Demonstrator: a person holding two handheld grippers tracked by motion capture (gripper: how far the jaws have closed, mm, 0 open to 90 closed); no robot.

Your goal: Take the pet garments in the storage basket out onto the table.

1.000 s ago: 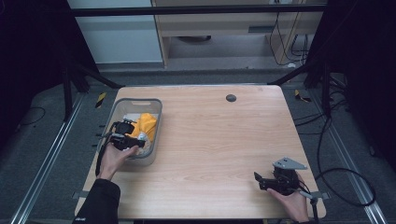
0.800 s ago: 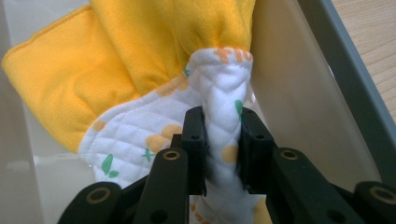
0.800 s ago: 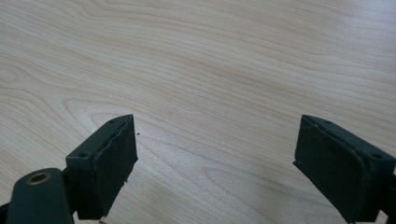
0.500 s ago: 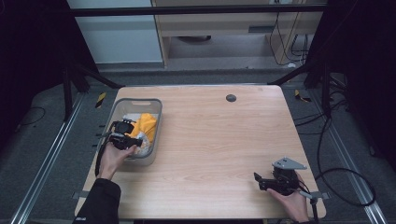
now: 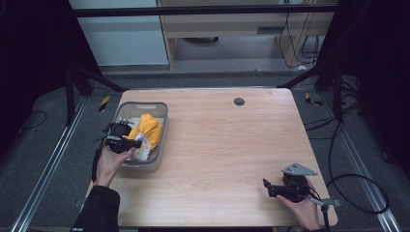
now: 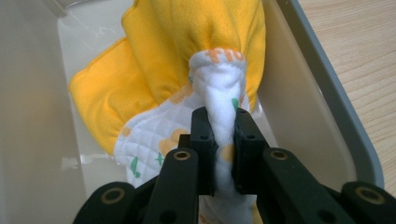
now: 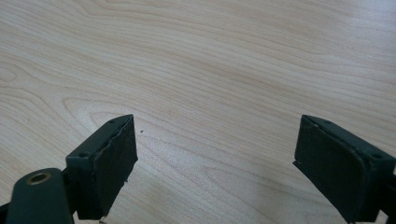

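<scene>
Pinching a white quilted fold of the yellow cloth [image 6: 187, 60] between its just-closed jaws, the left gripper [image 6: 218, 135] reaches into the grey bin [image 5: 159, 116]; the right gripper [image 7: 215, 158] hovers spread over bare table [image 7: 210, 56], well apart

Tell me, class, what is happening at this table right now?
A person works with a gripper in each hand. The left gripper has just closed its jaws on a yellow and white cloth lying in a grey bin at the table's left side. The right gripper rests open over bare wood near the right corner, holding nothing.
</scene>
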